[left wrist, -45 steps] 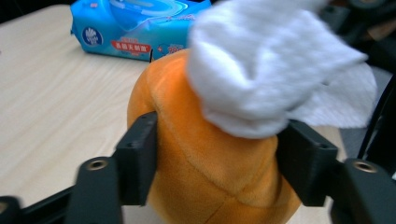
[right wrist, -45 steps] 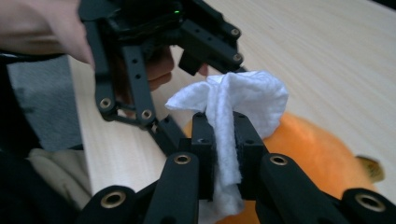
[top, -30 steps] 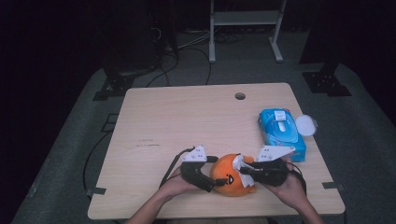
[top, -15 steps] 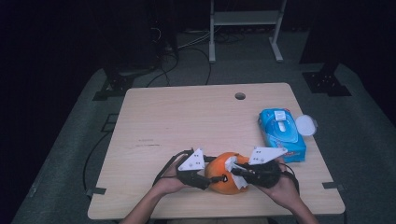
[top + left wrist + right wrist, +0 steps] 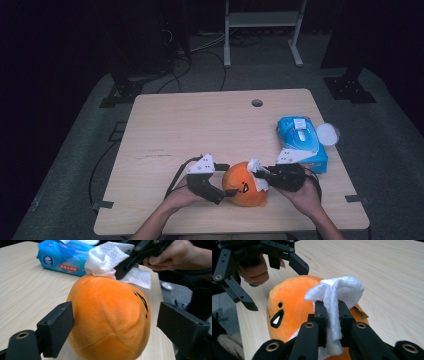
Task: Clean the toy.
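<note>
Near the front edge of the wooden table (image 5: 200, 125): an orange plush toy (image 5: 244, 189) with a black eye and an open mouth stitched on its face, resting on the tabletop between 2 hand-held grippers.

On its left: the left gripper (image 5: 218, 190), held in the person's left hand (image 5: 181, 199). Jaws spread wide, 1 on either side of the plush, having just reopened after a brief squeeze. In the left gripper view (image 5: 132, 325), left jaw just beside the fabric, perhaps brushing it; right jaw clearly apart from it, a gap visible. Nothing gripped.

On its right: the right gripper (image 5: 260, 172), held in the person's right hand (image 5: 305, 197). Jaws clamped tight on a white wet wipe (image 5: 337, 293), bunched and folded above the pads, its loose end hanging below them. Wipe pressed against the top of the plush, as seen in the left gripper view (image 5: 105, 260).

Farther back on the right side of the table: a blue pack of wet wipes (image 5: 302, 142), lying flat, its white lid (image 5: 327, 134) flipped open toward the table's right edge. Pack well apart from the plush, just behind the right gripper.

Toward the far edge: a round cable hole (image 5: 257, 103) in the tabletop.
</note>
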Available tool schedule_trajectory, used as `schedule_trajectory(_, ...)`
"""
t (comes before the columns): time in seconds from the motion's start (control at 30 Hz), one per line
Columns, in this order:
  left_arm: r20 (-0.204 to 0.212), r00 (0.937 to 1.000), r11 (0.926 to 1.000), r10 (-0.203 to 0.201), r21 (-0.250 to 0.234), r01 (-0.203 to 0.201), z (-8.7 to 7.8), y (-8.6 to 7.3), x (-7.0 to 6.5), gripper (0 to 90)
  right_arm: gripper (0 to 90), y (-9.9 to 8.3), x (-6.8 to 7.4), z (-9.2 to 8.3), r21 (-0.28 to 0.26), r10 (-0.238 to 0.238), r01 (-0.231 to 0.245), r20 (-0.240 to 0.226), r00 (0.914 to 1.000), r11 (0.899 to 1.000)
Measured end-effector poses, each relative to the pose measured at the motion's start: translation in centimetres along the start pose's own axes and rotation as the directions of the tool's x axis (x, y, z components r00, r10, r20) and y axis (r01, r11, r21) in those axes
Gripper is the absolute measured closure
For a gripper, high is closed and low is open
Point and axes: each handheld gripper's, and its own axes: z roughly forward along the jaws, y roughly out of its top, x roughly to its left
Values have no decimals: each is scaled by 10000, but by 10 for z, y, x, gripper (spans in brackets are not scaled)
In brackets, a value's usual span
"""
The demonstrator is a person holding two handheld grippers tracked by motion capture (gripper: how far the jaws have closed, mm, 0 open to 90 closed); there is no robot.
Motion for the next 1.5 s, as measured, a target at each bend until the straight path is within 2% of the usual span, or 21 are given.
schedule_trajectory(0.1,-317,9993,9995,200,254,-192,7,-1,-3,125,810,-3,2,-1,-52,142,-142,-17,9999,9999)
schedule_trajectory(0.17,-632,9975,9987,323,425,-296,9,-2,-2,157,810,-2,8,0,20,-31,31,-27,10000,10000)
schedule_trajectory(0.2,-813,9966,9995,153,290,-130,6,-4,2,233,811,-2,15,0,133,-272,270,130,9995,9995)
schedule_trajectory(0.3,-1034,9946,9996,29,270,-1,2,-5,6,253,811,-5,21,0,220,-368,366,88,9993,9991)
schedule_trajectory(0.4,-709,9973,9997,-183,126,193,3,-5,8,179,811,-6,24,-1,240,-445,446,-64,9990,9987)
schedule_trajectory(0.5,-528,9985,9999,108,103,-103,4,-6,6,287,811,-3,28,1,280,-654,650,158,9977,9975)
schedule_trajectory(0.53,-616,9966,9983,545,239,-531,4,-6,1,308,811,-2,30,2,217,-739,733,268,9969,9971)
schedule_trajectory(0.57,-597,9960,9975,668,261,-654,3,-6,0,326,811,1,31,3,122,-729,726,263,9970,9973)
schedule_trajectory(0.63,-634,9946,9962,821,358,-799,3,-5,-2,330,810,5,34,6,-99,-775,776,168,9969,9969)
schedule_trajectory(0.73,-554,9934,9926,1003,743,-961,-1,-10,-6,328,807,9,38,10,16,-1071,1071,322,9937,9942)
schedule_trajectory(0.83,-368,9919,9884,1216,961,-1176,-2,-14,-8,287,807,6,32,6,18,-769,769,598,9952,9970)
schedule_trajectory(0.93,-165,9970,9941,756,788,-740,-3,-7,-4,166,810,0,28,7,148,-558,553,343,9979,9984)
schedule_trajectory(0.97,-165,9970,9941,756,788,-740,-3,-7,-4,137,810,0,29,9,180,-632,629,165,9979,9979)
schedule_trajectory(1.0,-178,9985,9971,510,579,-499,-1,-2,-2,110,811,-1,33,10,220,-732,736,-156,9972,9970)
schedule_trajectory(1.07,-17,9994,9978,356,558,-354,3,-1,0,77,810,0,43,14,374,-1248,1278,-731,9895,9911)
schedule_trajectory(1.13,329,9990,9942,316,1019,-348,10,-3,0,75,809,0,50,17,487,-1569,1613,-830,9841,9857)
schedule_trajectory(1.23,326,9992,9950,216,966,-246,17,-8,-3,94,809,1,53,17,557,-1690,1735,-774,9826,9833)
schedule_trajectory(1.33,68,9964,9942,841,664,-843,13,-5,-3,259,810,4,50,14,274,-1531,1546,-476,9871,9876)
schedule_trajectory(1.4,-28,9956,9944,935,504,-932,11,-4,-3,301,810,7,51,13,104,-1518,1523,-405,9876,9883)
schedule_trajectory(1.43,-387,9897,9900,1380,345,-1367,11,-1,-5,327,810,11,54,12,-98,-1587,1585,-177,9872,9873)
schedule_trajectory(1.5,-938,9769,9811,1922,409,-1891,11,1,-8,327,809,14,55,14,-203,-1624,1625,86,9867,9865)
